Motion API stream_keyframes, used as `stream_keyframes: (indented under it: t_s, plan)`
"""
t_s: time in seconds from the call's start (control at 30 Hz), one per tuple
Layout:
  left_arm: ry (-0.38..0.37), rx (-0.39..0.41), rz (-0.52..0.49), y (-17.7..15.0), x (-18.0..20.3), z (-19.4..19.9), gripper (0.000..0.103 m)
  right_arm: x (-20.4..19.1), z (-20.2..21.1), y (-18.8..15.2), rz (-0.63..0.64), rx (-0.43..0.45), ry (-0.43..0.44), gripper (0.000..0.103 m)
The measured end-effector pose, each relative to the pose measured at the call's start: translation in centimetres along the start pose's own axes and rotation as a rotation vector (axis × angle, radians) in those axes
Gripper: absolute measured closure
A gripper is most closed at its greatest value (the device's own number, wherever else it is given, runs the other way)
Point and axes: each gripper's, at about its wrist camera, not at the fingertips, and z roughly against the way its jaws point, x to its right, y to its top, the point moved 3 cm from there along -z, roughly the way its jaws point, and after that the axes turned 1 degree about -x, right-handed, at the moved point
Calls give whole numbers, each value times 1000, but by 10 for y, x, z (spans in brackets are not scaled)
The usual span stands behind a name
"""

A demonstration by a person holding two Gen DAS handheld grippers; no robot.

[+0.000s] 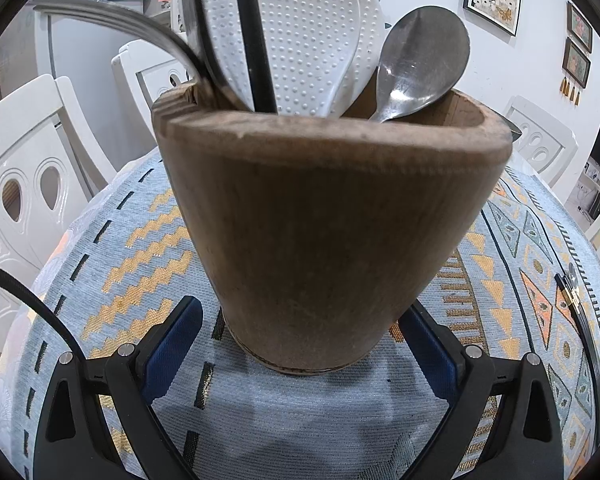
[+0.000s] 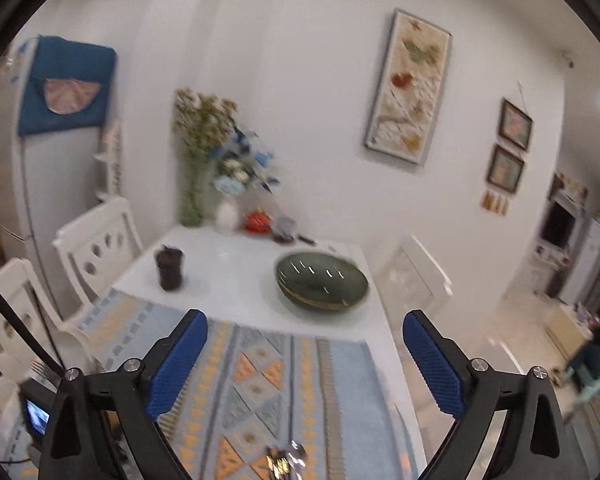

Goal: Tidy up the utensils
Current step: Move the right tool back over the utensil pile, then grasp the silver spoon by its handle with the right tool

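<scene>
Utensil holder: a brown wooden holder [image 1: 332, 232] stands upright on the patterned cloth [image 1: 140, 240] that covers the near end of the surface, close in front of the left wrist camera.
Holder contents: two white dimpled paddles [image 1: 300, 36], a steel spoon [image 1: 420, 60] leaning bowl-up at the right side, a black handle [image 1: 256, 40] crossing the paddles, and a curved steel utensil [image 1: 116, 24] arching out over the left rim.
Left claw: its blue pads [image 1: 180, 344] stand either side of the holder's base; the jaws are wide and whether the pads press the wood cannot be told.
Right claw: the right claw [image 2: 304, 360] is raised over the cloth, jaws spread wide with nothing between them; the view is blurred.
Loose cutlery: shiny metal pieces [image 2: 288, 460] lie on the cloth at the bottom edge of the right view, too blurred to name.
Green bowl: a dark green bowl [image 2: 322, 284] sits on the bare white surface [image 2: 228, 276] beyond the cloth; nothing shows inside it.
Dark cup: a dark cup [image 2: 169, 268] stands left of the bowl, well apart.
Far end: vases with flowers [image 2: 204, 160] by the wall.
</scene>
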Motion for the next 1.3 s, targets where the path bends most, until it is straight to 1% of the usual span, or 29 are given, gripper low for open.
stream_keyframes:
  t_s: [0.07, 0.13, 0.17, 0.2, 0.23, 0.27, 0.3, 0.37, 0.4, 0.43, 0.53, 0.6, 0.67, 0.73, 0.8, 0.93, 1.1, 1.17, 1.23, 1.3]
  plan:
    - [0, 0, 0, 0, 0, 0, 4, 11, -16, -14, -27, -76, -15, 5]
    - [0, 0, 0, 0, 0, 1, 4, 22, -29, -28, -60, -142, -8, 5]
    - [0, 0, 0, 0, 0, 1, 4, 28, -40, -38, -79, -189, -3, 5]
    - [0, 0, 0, 0, 0, 1, 4, 33, -49, -50, -95, -231, -1, 6]
    - [0, -2, 0, 0, 0, 1, 4, 37, -59, -59, -111, -276, 2, 8]
    - [0, -3, 0, 0, 0, 1, 4, 41, -71, -72, -128, -334, 10, 21]
    - [0, -3, 0, -1, -1, 1, 4, 44, -79, -82, -139, -377, 21, 39]
    - [0, -3, 0, -1, -2, 1, 4, 52, -106, -112, -193, -520, 53, 52]
    - [0, -3, 0, -1, -1, 1, 4, 55, -114, -123, -216, -564, 63, 54]
    - [0, -3, 0, -1, -2, 1, 4, 58, -129, -141, -255, -635, 92, 54]
    - [0, -6, 0, -1, -2, 1, 4, 62, -163, -182, -339, -785, 173, 59]
    - [0, -9, 0, -1, -2, 0, 4, 63, -179, -201, -380, -852, 217, 66]
    - [1, -10, 0, -1, -2, 0, 4, 63, -198, -221, -416, -917, 252, 67]
    - [2, -11, -1, 0, -2, 0, 4, 62, -207, -231, -434, -951, 282, 67]
    - [3, -12, -1, 0, -2, -1, 4, 60, -209, -231, -416, -945, 283, 67]
    - [3, -14, -2, 0, -2, -2, 4, 50, -213, -226, -309, -938, 248, 67]
    - [3, -15, -2, 0, -1, -3, 4, 27, -222, -217, -122, -911, 189, 62]
    - [3, -15, -2, 0, -2, -3, 4, 18, -226, -214, -61, -898, 174, 62]
    - [2, -16, -1, 0, -1, -3, 4, 15, -230, -210, -44, -890, 174, 62]
    - [3, -15, -2, 0, -1, -3, 4, 17, -232, -208, -63, -894, 181, 64]
